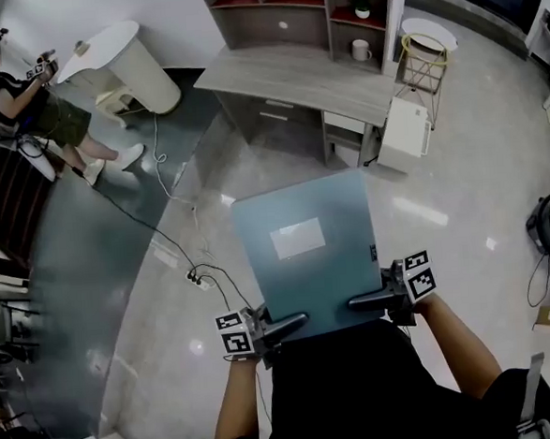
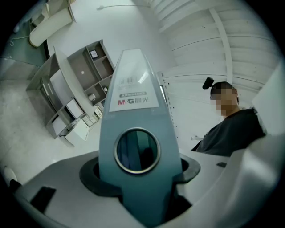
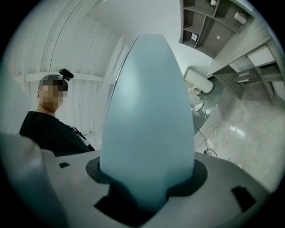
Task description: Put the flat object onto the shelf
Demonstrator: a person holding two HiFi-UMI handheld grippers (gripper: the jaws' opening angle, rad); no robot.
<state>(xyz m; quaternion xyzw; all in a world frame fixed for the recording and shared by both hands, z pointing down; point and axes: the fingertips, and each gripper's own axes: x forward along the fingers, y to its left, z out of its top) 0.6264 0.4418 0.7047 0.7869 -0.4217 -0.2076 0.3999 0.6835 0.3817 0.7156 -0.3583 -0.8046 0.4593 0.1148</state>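
Though binder [image 1: 305,249] blocks both close views, left tool [image 1: 296,321], right tool [image 1: 361,302] clamp it.

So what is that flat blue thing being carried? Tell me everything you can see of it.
It is a pale blue-grey file box, plastic-looking, held flat in the air above the floor. A white label sits on its top face. Its spine carries a metal-ringed finger hole and a printed label. The left gripper and right gripper clamp its near edge, one at each corner; nothing else touches it.
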